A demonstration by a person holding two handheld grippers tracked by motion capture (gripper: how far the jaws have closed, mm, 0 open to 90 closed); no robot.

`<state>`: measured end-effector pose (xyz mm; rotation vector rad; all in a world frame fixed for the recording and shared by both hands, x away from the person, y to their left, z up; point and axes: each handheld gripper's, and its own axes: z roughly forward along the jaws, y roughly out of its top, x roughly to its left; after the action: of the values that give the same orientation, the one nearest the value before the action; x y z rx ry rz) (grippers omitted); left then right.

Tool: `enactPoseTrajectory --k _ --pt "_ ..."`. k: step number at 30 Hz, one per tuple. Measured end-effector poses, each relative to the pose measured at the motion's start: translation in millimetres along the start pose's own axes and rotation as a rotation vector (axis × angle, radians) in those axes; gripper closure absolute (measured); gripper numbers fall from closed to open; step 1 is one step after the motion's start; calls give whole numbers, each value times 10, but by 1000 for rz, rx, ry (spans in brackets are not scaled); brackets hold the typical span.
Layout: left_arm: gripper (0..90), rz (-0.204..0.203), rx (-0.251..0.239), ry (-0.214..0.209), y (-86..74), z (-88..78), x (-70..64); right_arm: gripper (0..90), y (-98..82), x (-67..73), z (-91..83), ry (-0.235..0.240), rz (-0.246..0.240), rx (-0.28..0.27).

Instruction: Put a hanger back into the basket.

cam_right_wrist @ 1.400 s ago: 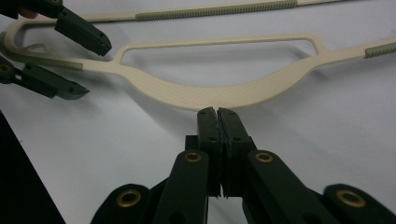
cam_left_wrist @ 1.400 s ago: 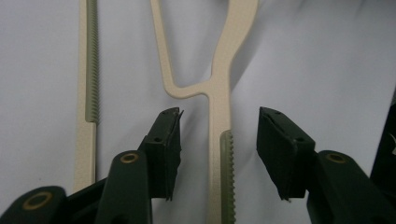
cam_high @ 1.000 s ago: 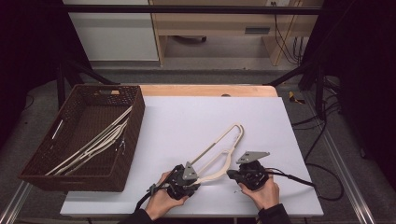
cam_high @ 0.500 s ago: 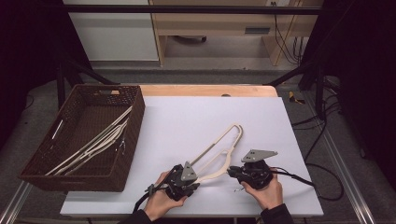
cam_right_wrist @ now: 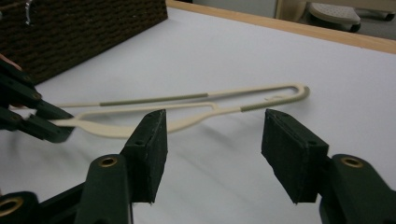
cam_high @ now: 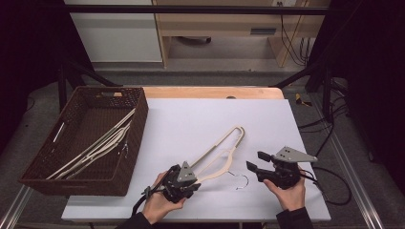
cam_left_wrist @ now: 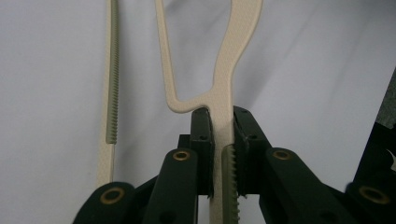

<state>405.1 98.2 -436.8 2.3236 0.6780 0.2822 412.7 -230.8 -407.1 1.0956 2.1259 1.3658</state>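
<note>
Left gripper (cam_high: 190,183), black two-jaw tool w/ grey plate, is seen clenched on one end of the cream plastic clothes hanger w/ grey ribbed grip strips (cam_high: 217,155); in the left gripper view the hanger arm (cam_left_wrist: 223,116) is pinched between both pads. Right gripper (cam_high: 254,162) is released: its jaws have just been opening, and nothing is seen between them in the right gripper view, where the hanger (cam_right_wrist: 187,109) lies beyond the pads.

Hanger is found on the white table sheet (cam_high: 191,119) near the front edge, running from the left gripper toward approx. 1 o'clock, its wire hook (cam_high: 240,180) lying just at 9 o'clock of the right gripper. Dark woven basket (cam_high: 138,124), already holding similar cream hangers (cam_high: 100,145), sits at approx. 10 o'clock from the left gripper.

Risks, as judged:
- Hanger is held at one end only, so it may swing or pivot in the pads if lifted fast; the grip is narrow.
- Free end or wire hook could catch on the basket wall if carried too low.
- Hook may snag on hangers already inside, leaving it propped on the rim.
</note>
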Motion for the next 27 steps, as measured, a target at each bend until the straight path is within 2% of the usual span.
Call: enactPoseTrajectory --k 2,5,6,11,15,18,22,27 --pt "800 -14 -8 -6 -5 -23 18 390 -33 -30 15 -12 -1 7" --pt "800 -12 -13 -12 -8 -81 52 377 -76 -79 40 -19 5 22" --pt "800 -12 -27 -1 -8 -124 60 367 -107 -108 59 -31 9 31" --pt "801 6 -50 16 -2 -234 70 351 -157 -150 77 -34 21 41" --pt "801 8 -74 16 4 -352 88 317 -177 -154 91 -27 11 38" --pt "801 6 -96 15 13 -459 115 259 -183 -153 95 -16 -6 30" --pt "801 4 -131 11 34 -606 150 188 -190 -147 102 -17 -7 29" --pt "801 11 -171 4 79 -809 194 144 -199 -145 100 -19 -2 31"
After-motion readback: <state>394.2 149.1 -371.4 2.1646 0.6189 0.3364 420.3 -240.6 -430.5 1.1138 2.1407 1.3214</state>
